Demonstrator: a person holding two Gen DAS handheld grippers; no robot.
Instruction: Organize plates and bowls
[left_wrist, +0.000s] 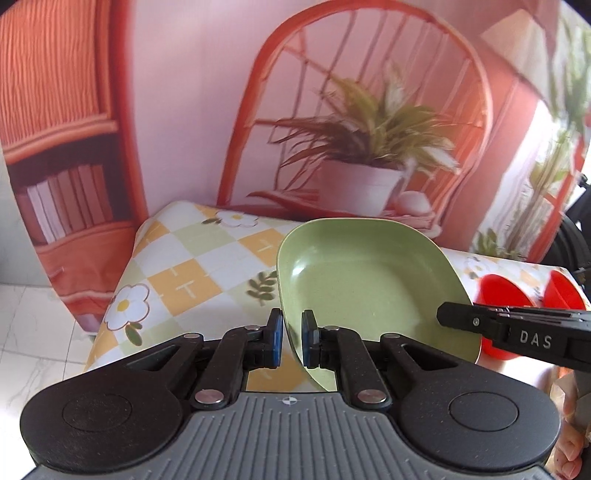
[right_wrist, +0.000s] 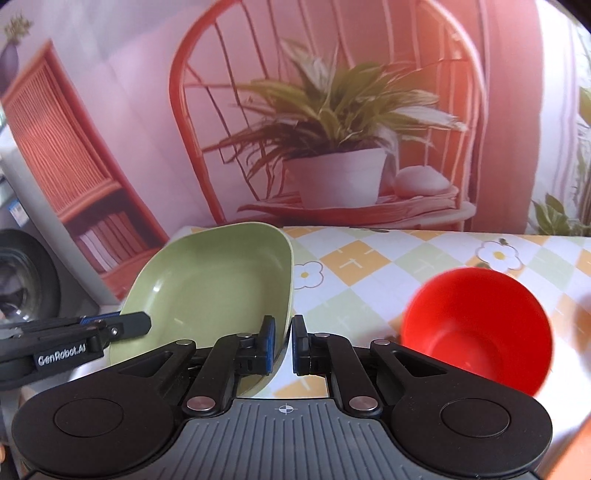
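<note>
The work surface is a table covered with a checked cloth (right_wrist: 369, 258) in yellow, pale green and white squares with printed white daisies. Behind its far edge hangs a printed backdrop (left_wrist: 184, 92) showing a red rattan chair, a potted plant and a bookshelf. White tiled floor (left_wrist: 29, 332) shows at near left in the left wrist view; a dark round glass door, possibly an appliance, sits at far left in the right wrist view.

The pale green, rounded-square plastic plate (left_wrist: 369, 280) is held tilted above the cloth, lifted between both tools. The left gripper (left_wrist: 292, 339) has its blue-padded fingers closed narrowly on the plate's left rim. The right gripper (right_wrist: 283, 341) is likewise pinched on the opposite rim, fingers nearly together with the rim between them.

A red round plastic bowl (right_wrist: 476, 332) stands on the cloth to the right of the plate, near the right gripper. The left wrist view shows a second red bowl (left_wrist: 561, 291) just beside it, farther right.
</note>
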